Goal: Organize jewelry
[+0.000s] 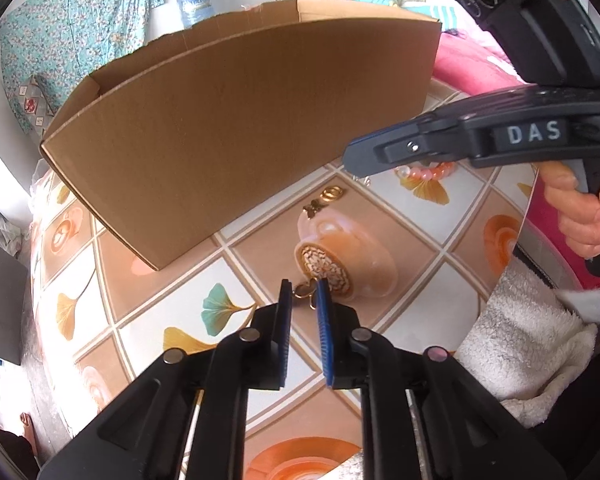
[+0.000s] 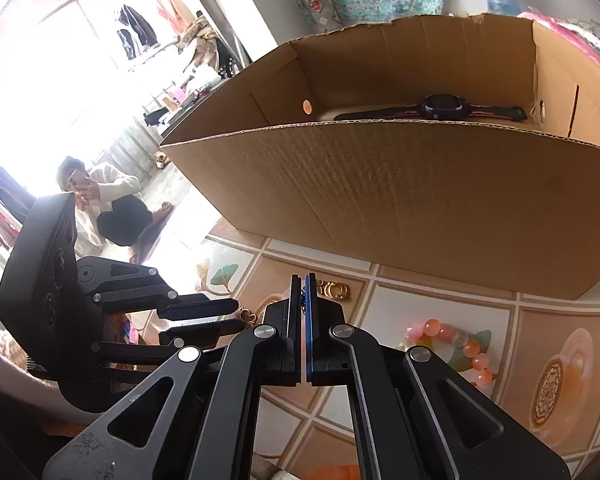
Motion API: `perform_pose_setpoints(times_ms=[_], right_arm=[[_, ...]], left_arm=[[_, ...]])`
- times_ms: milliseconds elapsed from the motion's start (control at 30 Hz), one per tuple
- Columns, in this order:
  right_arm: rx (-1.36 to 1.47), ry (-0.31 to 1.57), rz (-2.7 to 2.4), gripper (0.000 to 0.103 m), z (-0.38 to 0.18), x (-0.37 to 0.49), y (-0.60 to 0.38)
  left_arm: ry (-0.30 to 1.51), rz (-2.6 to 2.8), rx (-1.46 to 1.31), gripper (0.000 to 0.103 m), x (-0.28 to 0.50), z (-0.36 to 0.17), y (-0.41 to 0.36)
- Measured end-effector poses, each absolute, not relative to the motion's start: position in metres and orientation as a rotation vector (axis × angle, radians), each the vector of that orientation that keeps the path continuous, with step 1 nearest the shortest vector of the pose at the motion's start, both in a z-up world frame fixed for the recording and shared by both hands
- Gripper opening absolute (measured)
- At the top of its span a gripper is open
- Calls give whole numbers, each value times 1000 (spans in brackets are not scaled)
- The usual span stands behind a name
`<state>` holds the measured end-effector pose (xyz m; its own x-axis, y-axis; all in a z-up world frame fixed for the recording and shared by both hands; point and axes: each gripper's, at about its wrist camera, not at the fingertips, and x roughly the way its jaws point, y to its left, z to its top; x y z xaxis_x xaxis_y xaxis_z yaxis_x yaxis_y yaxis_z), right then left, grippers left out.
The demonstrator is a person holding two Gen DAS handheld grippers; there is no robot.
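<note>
An open cardboard box (image 1: 236, 136) stands on the patterned table (image 1: 172, 304); in the right wrist view the box (image 2: 400, 200) holds a dark watch (image 2: 444, 109). My left gripper (image 1: 305, 286) is open, its tips on either side of a small gold ring piece (image 1: 303, 291) on the table. Gold rings (image 1: 330, 193) and a small gold charm (image 1: 311, 210) lie near the box. My right gripper (image 2: 302, 280) is shut on a small piece of jewelry, too hidden to identify, above the table beside the gold rings (image 2: 334, 289). A pink bead bracelet (image 2: 456, 344) lies to its right; it also shows in the left wrist view (image 1: 424, 172).
The table's rim runs along the right, with a white fleece cloth (image 1: 528, 344) and pink bedding (image 1: 472, 60) beyond it. A person (image 2: 108, 200) sits on the floor to the left. The left gripper's body (image 2: 100, 320) is close on the right gripper's left.
</note>
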<state>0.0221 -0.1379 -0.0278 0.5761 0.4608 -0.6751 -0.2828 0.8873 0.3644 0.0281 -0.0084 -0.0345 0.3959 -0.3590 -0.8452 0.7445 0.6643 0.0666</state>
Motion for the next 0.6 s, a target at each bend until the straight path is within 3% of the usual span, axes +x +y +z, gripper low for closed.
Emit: perform_pose_setpoints(times_ms=[200,600], right_arm=[[236,857,436,0,-29,24,-139],[242,868,431,0,-34,30,-140]], left_arm=[[951,-786,469,25,38,-32,-6],[953,-853,534,23,52,-37,-20]])
